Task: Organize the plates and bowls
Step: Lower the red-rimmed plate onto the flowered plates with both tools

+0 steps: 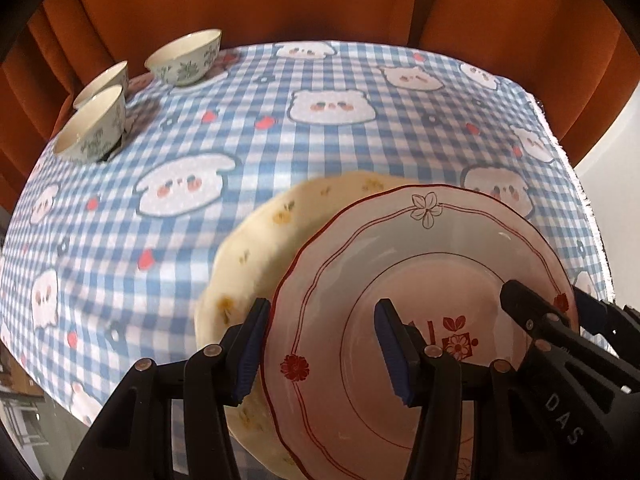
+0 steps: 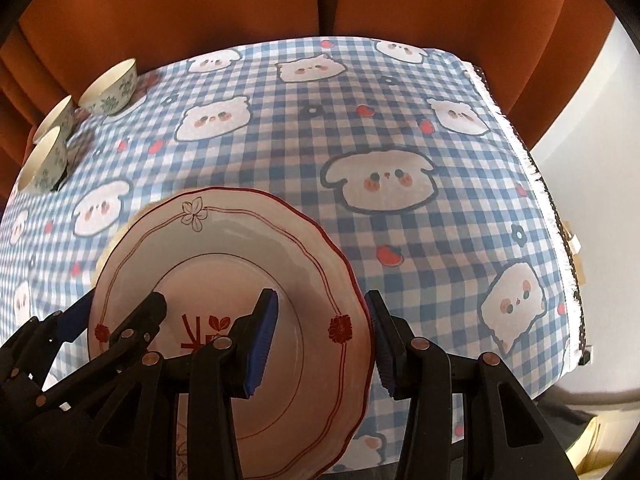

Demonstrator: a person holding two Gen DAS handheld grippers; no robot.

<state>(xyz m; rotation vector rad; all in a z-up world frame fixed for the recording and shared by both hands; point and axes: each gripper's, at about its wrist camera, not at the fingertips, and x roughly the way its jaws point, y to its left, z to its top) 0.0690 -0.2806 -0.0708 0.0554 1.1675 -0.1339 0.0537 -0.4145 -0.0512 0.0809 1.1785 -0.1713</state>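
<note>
covering the whole table, a blue checked cloth (image 1: 248, 128) with cartoon animal faces lies under everything. a pink plate with red trim (image 1: 400, 280) sits near its front edge, over a cream plate (image 1: 256, 240) whose blurred rim shows at its left. the left gripper (image 1: 320, 344) straddles the pink plate's left rim and the right gripper (image 2: 320, 340) its right rim; whether the pads pinch i cannot tell. three small patterned bowls (image 1: 188, 56) stand together at the far left corner.
</note>
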